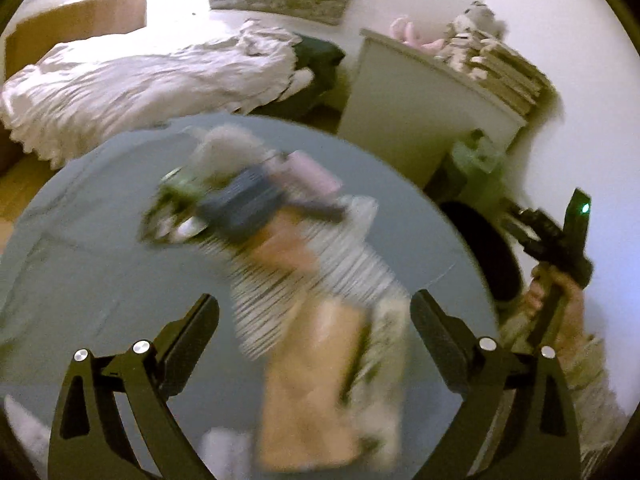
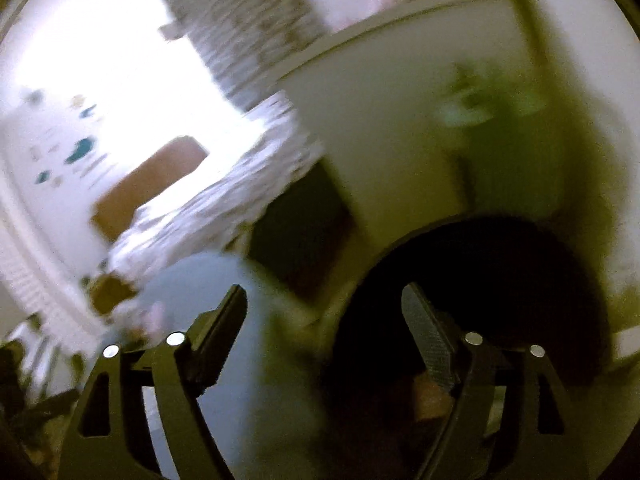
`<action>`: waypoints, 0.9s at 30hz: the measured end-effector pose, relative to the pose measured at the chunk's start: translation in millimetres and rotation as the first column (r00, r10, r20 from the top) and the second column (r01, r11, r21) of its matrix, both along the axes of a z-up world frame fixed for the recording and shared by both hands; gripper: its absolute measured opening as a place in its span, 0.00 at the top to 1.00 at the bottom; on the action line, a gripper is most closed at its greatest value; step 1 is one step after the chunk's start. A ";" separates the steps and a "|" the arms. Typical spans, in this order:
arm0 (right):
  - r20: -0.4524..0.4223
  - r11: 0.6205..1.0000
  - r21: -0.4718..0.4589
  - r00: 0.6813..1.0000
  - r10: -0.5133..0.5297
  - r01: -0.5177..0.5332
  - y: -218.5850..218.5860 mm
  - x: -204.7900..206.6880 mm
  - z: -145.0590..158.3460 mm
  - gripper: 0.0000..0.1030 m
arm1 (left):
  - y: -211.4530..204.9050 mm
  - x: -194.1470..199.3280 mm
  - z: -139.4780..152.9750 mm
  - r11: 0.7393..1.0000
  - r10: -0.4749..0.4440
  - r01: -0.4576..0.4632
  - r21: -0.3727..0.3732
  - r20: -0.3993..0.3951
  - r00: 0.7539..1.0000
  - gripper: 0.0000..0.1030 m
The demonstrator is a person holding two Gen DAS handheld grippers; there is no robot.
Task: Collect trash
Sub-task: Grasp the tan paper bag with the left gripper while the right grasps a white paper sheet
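Both views are motion-blurred. In the left wrist view a round grey table (image 1: 80,264) carries a heap of litter: a white crumpled wad (image 1: 228,148), a green wrapper (image 1: 176,196), a dark blue packet (image 1: 248,204), a pink packet (image 1: 312,172), a striped paper (image 1: 344,264) and a tan bag (image 1: 312,384). My left gripper (image 1: 314,312) is open and empty above the tan bag. My right gripper (image 2: 324,300) is open and empty over the table's edge (image 2: 208,280) and a dark round bin (image 2: 500,280). It also shows at the right of the left wrist view (image 1: 560,236).
A bed with a rumpled white duvet (image 1: 140,80) lies behind the table. A white cabinet (image 1: 420,112) with soft toys (image 1: 472,24) and stacked books (image 1: 508,76) stands at the right. A green bag (image 1: 476,156) sits beside it. A dark bin (image 1: 484,248) is by the table's right edge.
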State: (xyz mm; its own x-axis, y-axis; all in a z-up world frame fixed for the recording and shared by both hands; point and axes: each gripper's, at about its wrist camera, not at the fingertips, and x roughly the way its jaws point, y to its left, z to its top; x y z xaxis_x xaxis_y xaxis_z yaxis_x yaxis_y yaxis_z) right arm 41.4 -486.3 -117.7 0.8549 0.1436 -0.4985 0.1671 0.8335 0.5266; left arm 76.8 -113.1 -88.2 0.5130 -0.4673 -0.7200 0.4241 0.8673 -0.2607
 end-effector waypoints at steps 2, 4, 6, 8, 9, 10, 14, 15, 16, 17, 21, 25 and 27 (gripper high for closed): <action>-0.028 0.988 0.060 0.989 0.147 -0.145 39.1 6.5 -2.9 0.23 | 13.1 -6.8 -6.9 1.000 -0.001 0.001 0.027 -0.012 1.000 0.08; -0.064 0.963 0.061 0.962 0.265 -0.261 81.3 8.9 -2.2 0.23 | 19.7 -14.0 -12.5 0.999 -0.005 0.006 0.052 -0.020 1.000 0.08; -0.117 0.926 0.054 0.918 0.378 -0.375 126.8 7.8 0.2 0.23 | 27.1 -17.2 -18.7 0.998 -0.010 0.011 0.062 -0.030 1.000 0.08; -0.182 0.884 0.056 0.866 0.466 -0.464 167.7 2.8 1.6 0.23 | 28.2 -18.5 -23.5 0.998 -0.026 0.028 0.057 -0.036 0.999 0.08; -0.199 0.873 0.065 0.851 0.486 -0.483 178.6 0.4 2.4 0.23 | 25.9 -18.9 -25.4 0.998 -0.040 0.042 0.053 -0.034 0.999 0.08; -0.218 0.863 0.086 0.836 0.503 -0.497 190.2 -2.5 1.5 0.23 | 23.2 -18.6 -26.8 0.997 -0.050 0.051 0.053 -0.033 0.998 0.08; -0.289 0.854 0.140 0.804 0.519 -0.501 214.2 -5.1 -3.3 0.23 | 9.9 -9.1 -42.0 0.994 -0.078 0.083 0.076 -0.063 0.995 0.22; -0.299 0.852 0.136 0.799 0.522 -0.506 221.4 -4.5 -3.5 0.23 | 8.3 -6.8 -43.7 0.993 -0.078 0.083 0.081 -0.066 0.995 0.24; -0.304 0.853 0.130 0.798 0.520 -0.506 226.6 -4.7 -3.9 0.24 | 4.6 -4.1 -42.9 0.992 -0.082 0.087 0.092 -0.057 0.995 0.31; -0.309 0.856 0.124 0.800 0.514 -0.502 229.7 -3.5 -4.1 0.24 | 1.5 -2.2 -43.6 0.990 -0.085 0.091 0.108 -0.056 0.995 0.35; -0.326 0.868 0.114 0.807 0.493 -0.484 237.1 4.2 -5.8 0.25 | -6.5 1.3 -45.8 0.973 -0.072 0.072 0.220 -0.010 0.997 0.63; -0.351 0.859 0.069 0.793 0.497 -0.508 253.6 14.9 -4.1 0.29 | 23.8 5.0 -45.6 0.989 0.012 -0.004 0.148 -0.047 0.999 0.69; -0.365 0.843 -0.004 0.785 0.500 -0.539 270.8 16.8 -2.7 0.33 | 39.3 1.9 -44.8 0.992 0.040 -0.032 0.122 -0.062 0.997 0.69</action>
State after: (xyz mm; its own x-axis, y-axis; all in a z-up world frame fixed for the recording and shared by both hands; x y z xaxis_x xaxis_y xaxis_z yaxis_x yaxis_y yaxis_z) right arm 58.3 -215.5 -120.5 0.4418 0.4488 -0.7768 -0.1569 0.8912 0.4257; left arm 78.7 -73.8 -133.0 0.4791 -0.3568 -0.8020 0.3782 0.9084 -0.1782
